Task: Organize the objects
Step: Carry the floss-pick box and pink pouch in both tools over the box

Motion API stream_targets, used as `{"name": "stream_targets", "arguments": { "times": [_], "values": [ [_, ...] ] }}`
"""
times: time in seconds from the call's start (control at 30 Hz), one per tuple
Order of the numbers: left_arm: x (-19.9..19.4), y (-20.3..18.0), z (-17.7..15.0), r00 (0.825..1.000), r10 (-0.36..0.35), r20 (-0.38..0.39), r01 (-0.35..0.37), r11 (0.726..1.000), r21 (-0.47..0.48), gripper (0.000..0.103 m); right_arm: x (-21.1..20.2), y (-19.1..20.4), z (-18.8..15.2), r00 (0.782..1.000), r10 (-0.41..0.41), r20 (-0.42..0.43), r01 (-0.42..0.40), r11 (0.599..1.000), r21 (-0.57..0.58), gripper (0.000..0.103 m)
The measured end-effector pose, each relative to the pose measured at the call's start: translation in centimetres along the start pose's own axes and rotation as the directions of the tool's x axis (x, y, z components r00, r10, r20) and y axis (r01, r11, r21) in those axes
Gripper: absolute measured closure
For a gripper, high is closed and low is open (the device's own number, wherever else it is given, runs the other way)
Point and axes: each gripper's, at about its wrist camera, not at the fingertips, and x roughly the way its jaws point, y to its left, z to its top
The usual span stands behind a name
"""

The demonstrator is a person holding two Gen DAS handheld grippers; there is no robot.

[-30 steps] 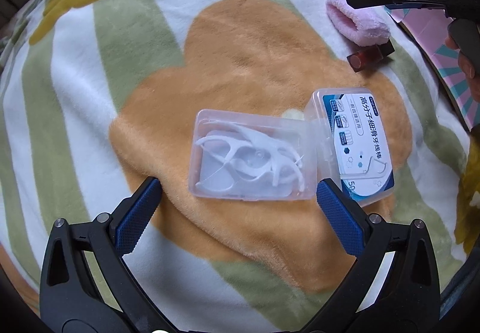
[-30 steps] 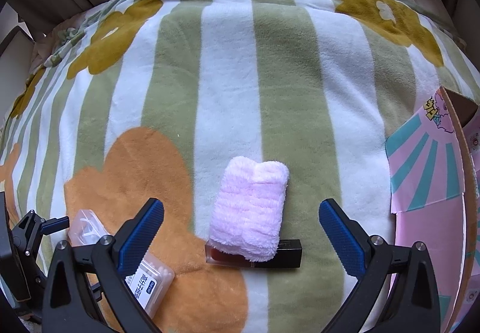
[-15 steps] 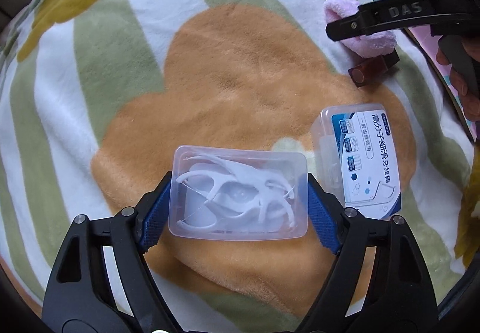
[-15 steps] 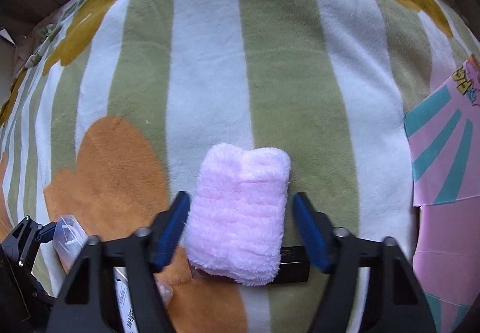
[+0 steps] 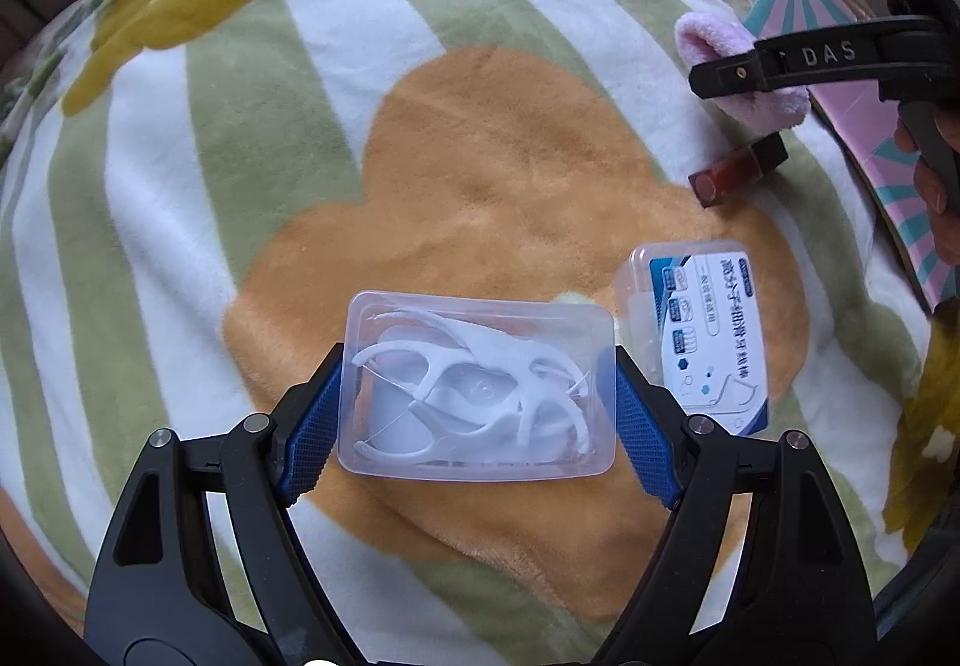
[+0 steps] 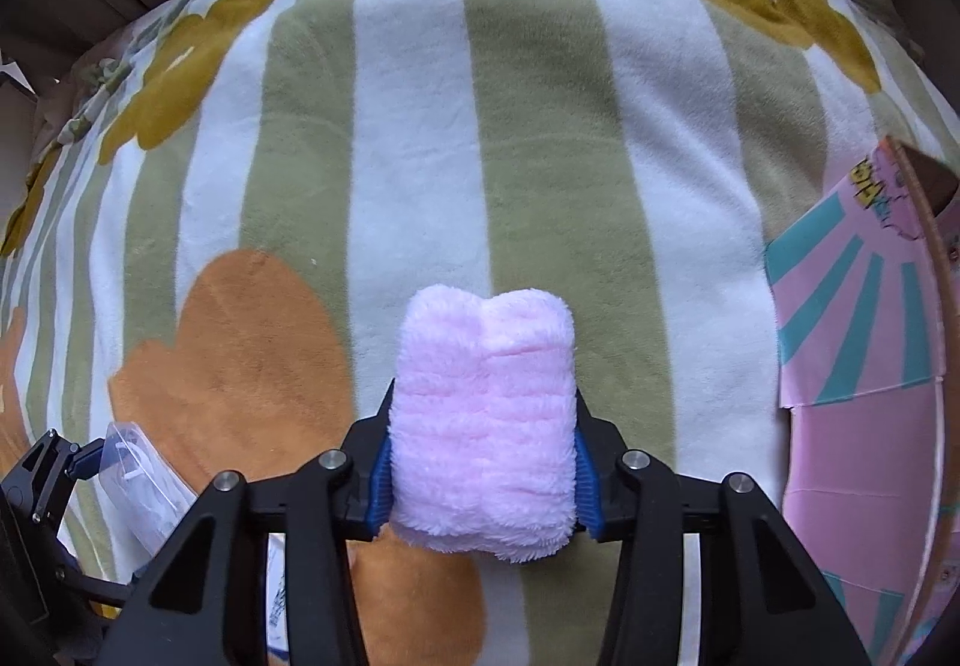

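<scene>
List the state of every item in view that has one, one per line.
floss pick box: lid open, picks inside, clamped
lid: swung open to the side
pink towel: rolled, clamped
lipstick: lying on blanket
left hand-held gripper: shut on box
right hand-held gripper: shut on towel

"DAS" on the right gripper arm, Chinese print on floss box lid, seemingly unreadable

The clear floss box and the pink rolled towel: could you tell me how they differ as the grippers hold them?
The floss box is rigid and see-through, showing white floss picks inside; the pink towel is soft, fluffy and opaque. The box lies open, its labelled lid hinged aside; the towel is rolled shut. Both are clamped between blue pads: box in the left gripper, towel in the right gripper.
</scene>
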Motion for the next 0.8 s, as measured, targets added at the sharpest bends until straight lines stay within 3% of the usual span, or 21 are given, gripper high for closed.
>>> {"name": "stream_targets", "arguments": {
  "times": [0.4, 0.8],
  "values": [
    [-10.2, 1.0, 2.6, 0.991, 0.055, 0.118, -0.034, 0.984, -0.172, 0.024, -11.6, 0.6, -1.6, 0.995, 0.036, 0.091, -0.025, 0.992, -0.122, 0.060],
    [-23.7, -3.2, 0.8, 0.961, 0.177, 0.215, -0.078, 0.913, -0.400, 0.023, -23.4, 0.7, -6.8, 0.985, 0.094, 0.144, -0.060, 0.972, -0.226, 0.060]
  ]
}}
